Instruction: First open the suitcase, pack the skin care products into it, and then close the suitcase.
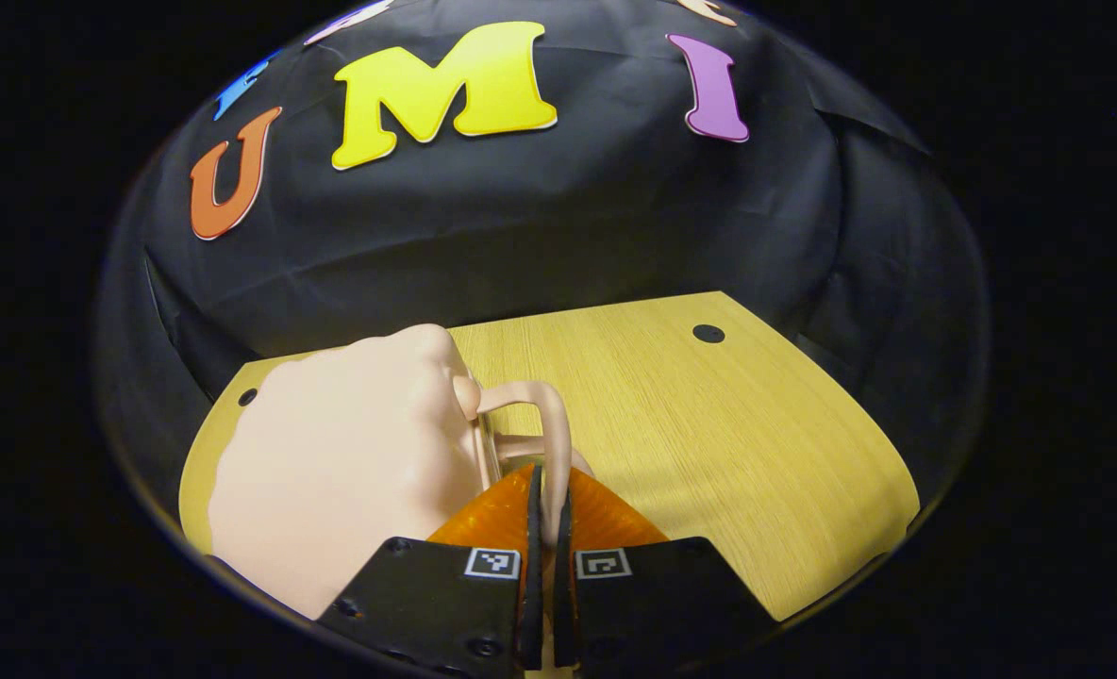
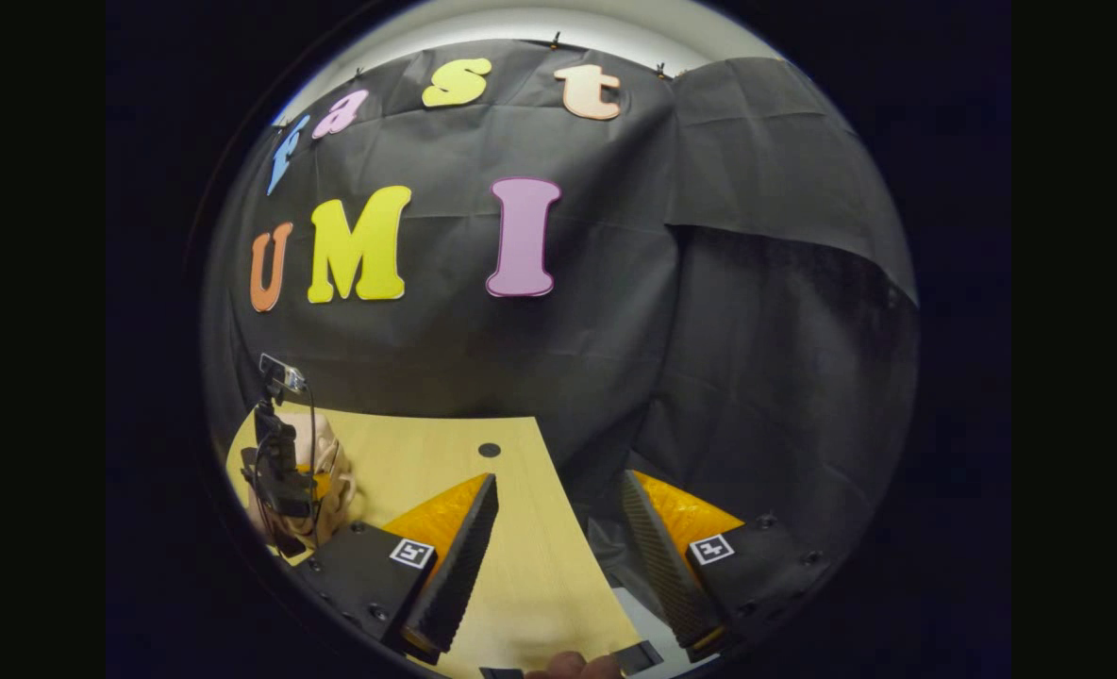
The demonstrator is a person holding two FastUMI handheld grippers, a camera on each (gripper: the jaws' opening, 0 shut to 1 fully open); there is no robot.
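Gripping the pale suitcase (image 1: 332,471) handle (image 1: 544,424) with the left tool (image 1: 546,514) on the counter (image 1: 728,443); holding the right tool (image 2: 558,556) wide, empty; suitcase apparently closed, stage unclear.

suitcase (image 1: 332,471) cut off at lower left, its handle (image 1: 544,429) partly hidden between left claw (image 1: 546,528) fingers

One pale pink hard-shell suitcase (image 1: 341,462) with one loop handle (image 1: 544,424), directly ahead of the left gripper (image 1: 546,500). One light wooden table (image 1: 728,443) beneath it, with two dark round holes in its top. Two grippers: the left, and the right gripper (image 2: 558,528), each with two orange-backed black fingers.
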